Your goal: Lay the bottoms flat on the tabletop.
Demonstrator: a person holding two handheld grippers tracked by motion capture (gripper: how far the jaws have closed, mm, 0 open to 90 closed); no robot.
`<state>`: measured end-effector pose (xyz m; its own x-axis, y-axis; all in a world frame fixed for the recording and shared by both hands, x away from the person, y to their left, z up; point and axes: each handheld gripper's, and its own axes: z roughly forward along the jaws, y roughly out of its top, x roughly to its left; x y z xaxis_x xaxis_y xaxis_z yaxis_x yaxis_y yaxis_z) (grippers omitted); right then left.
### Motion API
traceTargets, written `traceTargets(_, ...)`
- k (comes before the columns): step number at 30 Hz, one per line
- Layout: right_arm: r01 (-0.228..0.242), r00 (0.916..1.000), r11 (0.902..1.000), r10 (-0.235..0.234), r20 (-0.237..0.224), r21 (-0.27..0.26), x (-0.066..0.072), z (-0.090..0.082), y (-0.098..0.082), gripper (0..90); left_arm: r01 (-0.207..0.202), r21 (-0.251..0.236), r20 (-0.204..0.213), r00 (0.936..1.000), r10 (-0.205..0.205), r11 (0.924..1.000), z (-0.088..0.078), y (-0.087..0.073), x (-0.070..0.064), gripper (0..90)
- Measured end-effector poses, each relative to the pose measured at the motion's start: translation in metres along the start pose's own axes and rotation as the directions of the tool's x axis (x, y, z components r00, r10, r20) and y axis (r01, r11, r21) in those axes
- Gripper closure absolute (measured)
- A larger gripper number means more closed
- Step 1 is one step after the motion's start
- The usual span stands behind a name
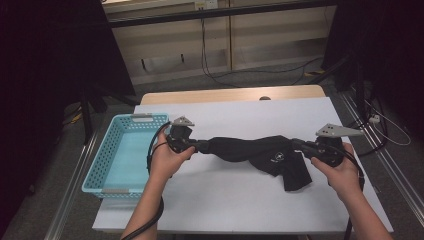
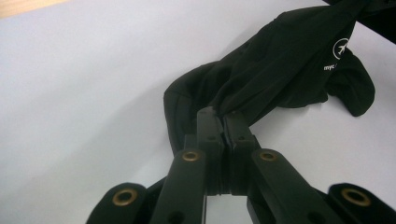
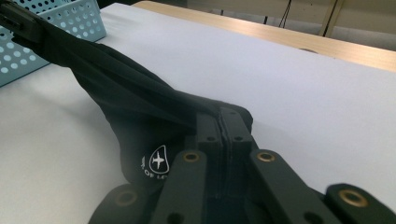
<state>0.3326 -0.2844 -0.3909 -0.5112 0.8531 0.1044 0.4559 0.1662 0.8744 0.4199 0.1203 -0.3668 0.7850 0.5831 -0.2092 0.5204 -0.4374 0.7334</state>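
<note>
A black cloth garment point(image 1: 260, 152) with a small white aeroplane logo is stretched between my two grippers above the white table point(image 1: 235, 200). My left gripper point(image 1: 204, 145) is shut on its left end, beside the basket. In the left gripper view the pads of the left gripper point(image 2: 222, 116) pinch a fold of the black garment point(image 2: 280, 70). My right gripper point(image 1: 298, 145) is shut on the right end. In the right gripper view the right gripper point(image 3: 220, 116) clamps the black garment point(image 3: 107, 79), which runs off toward the other gripper at top left. A flap hangs down onto the table.
A light blue perforated basket point(image 1: 102, 165) stands at the table's left edge, seen too in the right gripper view as the basket point(image 3: 79, 18). Wooden table edge point(image 1: 230, 94) lies at the back. Cables run on the floor behind.
</note>
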Motion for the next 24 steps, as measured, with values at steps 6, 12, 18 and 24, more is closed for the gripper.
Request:
traceTargets(6,0.011,0.9999,0.9999,-0.011,0.009,-0.009,-0.001,-0.001,0.012,88.0,0.008,-0.013,0.004,1.0000,-0.008,0.9999,-0.006,0.009,0.002,87.6)
traceTargets(12,0.018,0.9996,0.9996,-0.018,0.020,-0.021,-0.001,0.000,0.020,88.0,0.020,-0.038,0.000,0.9998,-0.020,0.9991,-0.014,0.019,0.004,87.6)
traceTargets(18,0.041,0.9990,0.9990,-0.041,0.021,-0.018,-0.001,0.001,0.034,88.0,0.022,-0.065,-0.008,0.9997,-0.023,0.9976,-0.031,0.033,0.006,87.7)
traceTargets(24,0.052,0.9985,0.9980,-0.051,0.019,-0.036,0.003,0.003,0.050,87.9,0.029,-0.096,-0.017,0.9994,-0.031,0.9949,-0.047,0.046,0.008,87.7)
